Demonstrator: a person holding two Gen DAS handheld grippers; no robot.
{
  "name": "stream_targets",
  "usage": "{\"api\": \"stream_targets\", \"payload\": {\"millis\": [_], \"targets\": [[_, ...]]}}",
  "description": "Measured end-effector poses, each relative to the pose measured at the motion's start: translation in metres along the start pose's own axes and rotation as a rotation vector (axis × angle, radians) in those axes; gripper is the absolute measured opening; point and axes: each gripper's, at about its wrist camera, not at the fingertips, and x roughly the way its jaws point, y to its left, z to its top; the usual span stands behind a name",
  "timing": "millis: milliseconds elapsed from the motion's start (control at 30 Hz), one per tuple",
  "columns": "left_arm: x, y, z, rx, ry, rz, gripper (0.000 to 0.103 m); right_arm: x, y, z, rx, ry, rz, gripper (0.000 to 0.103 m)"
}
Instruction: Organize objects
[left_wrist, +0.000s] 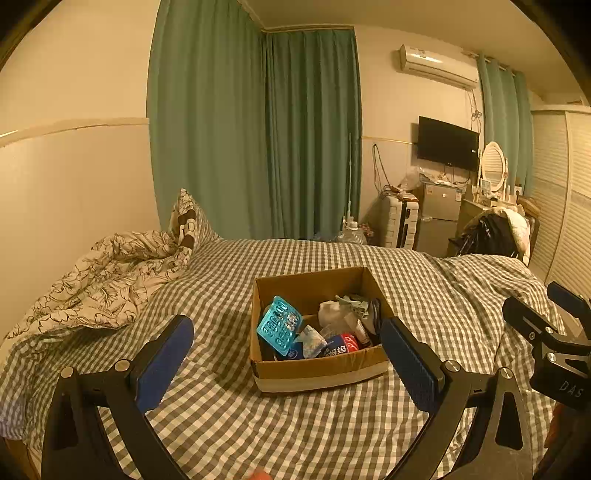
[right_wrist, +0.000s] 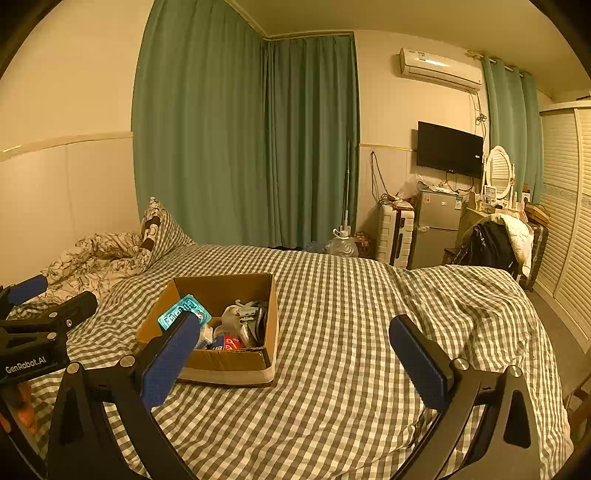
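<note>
The cardboard box (left_wrist: 317, 363) sits on the checked bed (left_wrist: 229, 424), its contents (a teal tray (left_wrist: 279, 325) among them) piled inside. It lies straight ahead of the left tool (left_wrist: 286, 363), which is nearer; the right tool (right_wrist: 291, 354) has it off to its left. Both are spread wide, holding nothing.

"GenRobot.AI" (left tongs (right_wrist: 51, 299) body)

Left gripper (left_wrist: 286, 360): black angular frame, blue ribbed pads, silver round screws at the finger pivots; white "GenRobot.AI" lettering on its body. Right gripper (right_wrist: 291, 358): same build, partial white "DAS" marking. Skin of fingers (right_wrist: 24, 410) visible behind the left unit.
</note>
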Motion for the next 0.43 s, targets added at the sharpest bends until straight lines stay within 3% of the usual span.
{"api": "stream_targets", "payload": {"millis": [433], "targets": [[-0.0005,-0.0016,-0.0016,0.005,-0.002,-0.018,0.103,0.0022,0.0015,-0.0024,-0.006,0.010,0.003,0.103]]}}
